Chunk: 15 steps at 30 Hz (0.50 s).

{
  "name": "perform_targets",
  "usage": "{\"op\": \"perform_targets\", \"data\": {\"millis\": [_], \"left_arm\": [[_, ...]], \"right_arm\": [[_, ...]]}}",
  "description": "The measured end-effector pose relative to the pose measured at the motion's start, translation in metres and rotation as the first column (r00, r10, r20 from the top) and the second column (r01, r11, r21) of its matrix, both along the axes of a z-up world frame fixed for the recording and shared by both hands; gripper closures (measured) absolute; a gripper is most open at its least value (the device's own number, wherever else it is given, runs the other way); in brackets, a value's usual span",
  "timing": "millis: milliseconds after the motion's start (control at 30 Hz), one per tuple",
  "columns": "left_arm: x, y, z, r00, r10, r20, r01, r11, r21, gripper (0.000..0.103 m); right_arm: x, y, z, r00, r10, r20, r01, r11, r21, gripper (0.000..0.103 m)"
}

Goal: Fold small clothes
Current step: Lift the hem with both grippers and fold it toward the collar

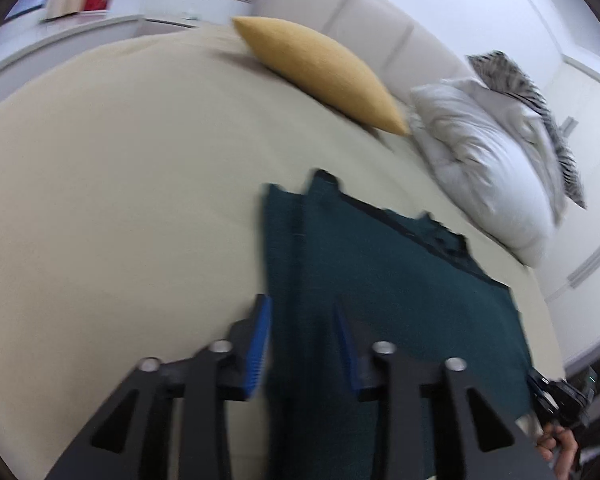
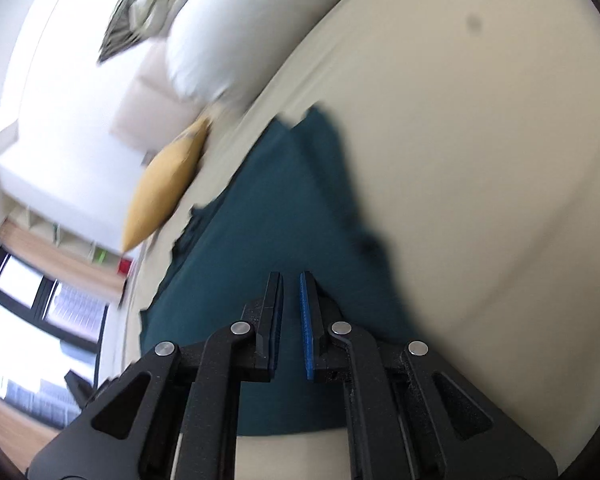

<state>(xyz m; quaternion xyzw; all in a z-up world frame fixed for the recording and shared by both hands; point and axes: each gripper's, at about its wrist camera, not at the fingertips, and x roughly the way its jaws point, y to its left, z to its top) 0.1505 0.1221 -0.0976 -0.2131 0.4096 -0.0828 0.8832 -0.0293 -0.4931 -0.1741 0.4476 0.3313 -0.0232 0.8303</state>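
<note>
Beige bedding (image 1: 120,200) fills both views, with a white pillow (image 1: 488,168) and yellow cushion (image 1: 324,72) toward the upper frame. Lower centre lies the dark teal garment (image 1: 380,280), spread flat. Left gripper (image 1: 302,312) hovers over it, fingers apart; right gripper (image 2: 291,280) shows a narrow gap, holding nothing.

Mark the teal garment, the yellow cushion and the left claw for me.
teal garment (image 1: 380,280): left wrist view, middle of the flat cloth.
yellow cushion (image 1: 320,68): left wrist view, centre of its face.
left claw (image 1: 302,312): left wrist view, gap midway between its fingertips, over the garment.
</note>
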Motion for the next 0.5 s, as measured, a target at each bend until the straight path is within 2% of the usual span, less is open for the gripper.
{"op": "perform_targets", "data": {"millis": [100,167,267,333,400,467,500], "left_arm": [[-0.015,0.017,0.004,0.999,0.04,0.001,-0.04,0.996,-0.081,0.055],[-0.026,0.012,0.015,0.999,0.03,0.038,-0.027,0.998,-0.064,0.055],[-0.039,-0.008,0.032,0.996,-0.024,0.089,0.028,0.999,-0.037,0.055],[-0.045,-0.027,0.038,0.991,-0.076,0.111,0.075,0.997,0.005,0.055],[-0.046,-0.047,0.035,0.985,-0.135,0.108,0.132,0.991,0.035,0.055],[-0.045,-0.062,0.026,0.981,-0.174,0.09,0.169,0.983,0.065,0.055],[-0.045,-0.069,0.017,0.98,-0.187,0.067,0.179,0.978,0.105,0.055]], "right_arm": [[-0.024,-0.015,0.018,0.997,-0.073,-0.018,0.072,0.996,-0.047,0.088],[-0.023,-0.006,0.03,0.999,-0.051,0.002,0.051,0.997,-0.058,0.088],[-0.004,0.028,0.057,0.996,0.083,0.042,-0.081,0.995,-0.061,0.088],[0.021,0.064,0.064,0.976,0.212,0.058,-0.207,0.975,-0.086,0.088],[0.039,0.092,0.058,0.951,0.301,0.066,-0.296,0.952,-0.073,0.088],[0.056,0.119,0.043,0.928,0.372,0.022,-0.37,0.927,-0.063,0.088],[0.063,0.134,0.039,0.916,0.402,-0.002,-0.402,0.914,-0.061,0.088]]}}
